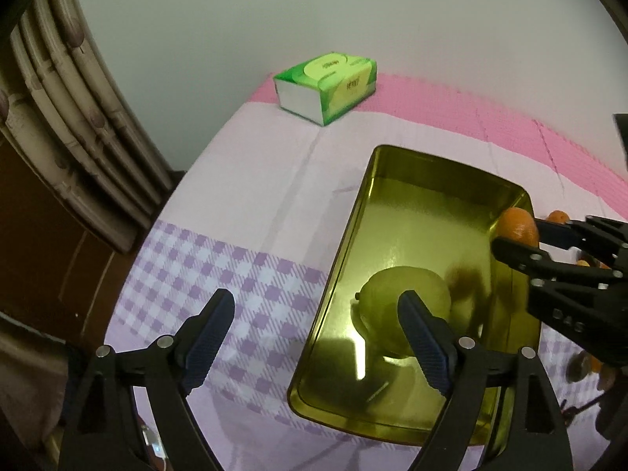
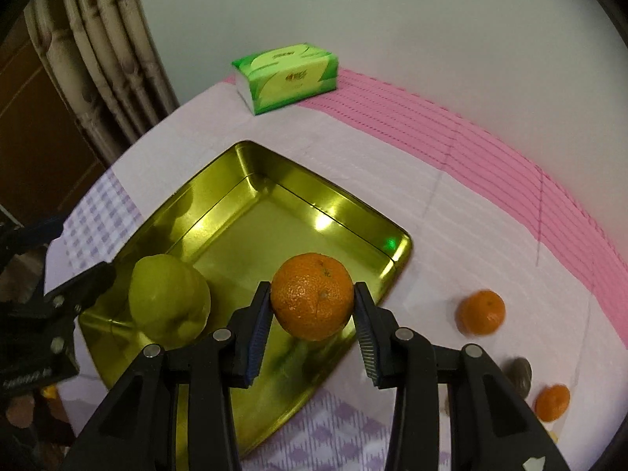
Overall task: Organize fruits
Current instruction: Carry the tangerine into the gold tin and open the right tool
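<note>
A gold metal tray (image 1: 345, 235) (image 2: 251, 180) lies on the cloth-covered table. A yellow-green pear (image 1: 396, 306) (image 2: 168, 302) lies in its near end. My right gripper (image 2: 313, 304) is shut on an orange (image 2: 313, 296) and holds it over the tray's near right edge; the orange also shows in the left wrist view (image 1: 518, 227). My left gripper (image 1: 316, 333) is open and empty above the tray's left rim, its right finger in front of the pear. Two more oranges (image 2: 480, 312) (image 2: 552, 402) lie on the cloth right of the tray.
A green tissue pack (image 1: 325, 86) (image 2: 284, 76) sits at the table's far edge by the wall. A dark round fruit (image 2: 518, 373) lies between the loose oranges. A curtain (image 1: 66, 117) hangs at the left, past the table's edge.
</note>
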Action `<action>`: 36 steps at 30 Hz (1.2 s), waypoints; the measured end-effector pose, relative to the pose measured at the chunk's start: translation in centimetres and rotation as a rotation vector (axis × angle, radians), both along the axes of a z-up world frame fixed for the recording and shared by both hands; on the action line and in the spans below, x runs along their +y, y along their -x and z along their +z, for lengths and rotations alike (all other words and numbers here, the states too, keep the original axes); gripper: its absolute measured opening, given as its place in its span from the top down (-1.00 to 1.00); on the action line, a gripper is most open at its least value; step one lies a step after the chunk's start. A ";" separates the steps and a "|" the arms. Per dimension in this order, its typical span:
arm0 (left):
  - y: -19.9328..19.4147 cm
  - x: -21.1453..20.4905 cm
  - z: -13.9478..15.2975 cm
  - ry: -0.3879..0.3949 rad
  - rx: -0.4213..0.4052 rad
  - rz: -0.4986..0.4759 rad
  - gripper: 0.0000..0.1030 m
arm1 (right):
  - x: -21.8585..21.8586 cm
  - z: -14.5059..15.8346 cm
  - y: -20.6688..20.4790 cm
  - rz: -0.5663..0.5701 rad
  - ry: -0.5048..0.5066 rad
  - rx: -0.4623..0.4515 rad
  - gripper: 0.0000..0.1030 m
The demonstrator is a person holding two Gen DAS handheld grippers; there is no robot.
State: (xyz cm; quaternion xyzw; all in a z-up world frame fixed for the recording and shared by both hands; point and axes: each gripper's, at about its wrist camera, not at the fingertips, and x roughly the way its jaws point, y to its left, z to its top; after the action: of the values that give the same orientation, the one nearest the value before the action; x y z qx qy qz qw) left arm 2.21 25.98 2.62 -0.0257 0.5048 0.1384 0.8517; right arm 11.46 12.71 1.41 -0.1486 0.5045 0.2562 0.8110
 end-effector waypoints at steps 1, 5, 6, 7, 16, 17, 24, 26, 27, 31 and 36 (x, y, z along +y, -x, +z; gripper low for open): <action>-0.1 0.1 -0.2 0.004 0.007 0.003 -0.66 | 0.2 -0.3 -0.1 0.005 0.007 0.003 0.28; -0.2 0.5 -0.6 0.026 0.024 0.016 -0.66 | 1.2 -1.7 -0.6 0.020 0.037 0.019 0.28; -0.2 0.5 -0.6 0.025 0.025 0.018 -0.66 | 1.4 -2.0 -0.6 0.022 0.043 0.024 0.28; -0.2 0.5 -0.6 0.025 0.026 0.018 -0.66 | 1.5 -2.3 -0.6 0.023 0.048 0.029 0.28; -0.2 0.7 -0.9 0.033 0.037 0.027 -0.66 | 2.2 -3.2 -0.5 0.052 0.109 0.014 0.27; -0.2 0.7 -0.9 0.033 0.038 0.027 -0.66 | 2.3 -3.2 -0.4 0.055 0.112 0.014 0.27; -0.2 1.0 -1.0 0.052 0.036 0.043 -0.66 | 2.6 -3.3 -0.1 0.075 0.137 0.004 0.26; -0.2 1.2 -1.0 0.061 0.036 0.046 -0.66 | 2.7 -3.3 0.0 0.078 0.139 0.006 0.25; -0.2 1.3 -1.1 0.064 0.038 0.048 -0.66 | 2.7 -3.3 0.0 0.081 0.139 0.007 0.25; -0.3 1.4 -1.2 0.076 0.042 0.051 -0.66 | 2.8 -3.4 0.2 0.086 0.142 0.007 0.22; -0.3 1.4 -1.2 0.080 0.044 0.050 -0.66 | 2.8 -3.4 0.3 0.086 0.139 0.008 0.21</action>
State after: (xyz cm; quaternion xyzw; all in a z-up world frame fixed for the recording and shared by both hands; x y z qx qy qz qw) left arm 2.53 27.35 1.37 -0.0693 0.5278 0.1400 0.8349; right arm 11.17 15.55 -2.02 -0.2248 0.5173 0.2557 0.7851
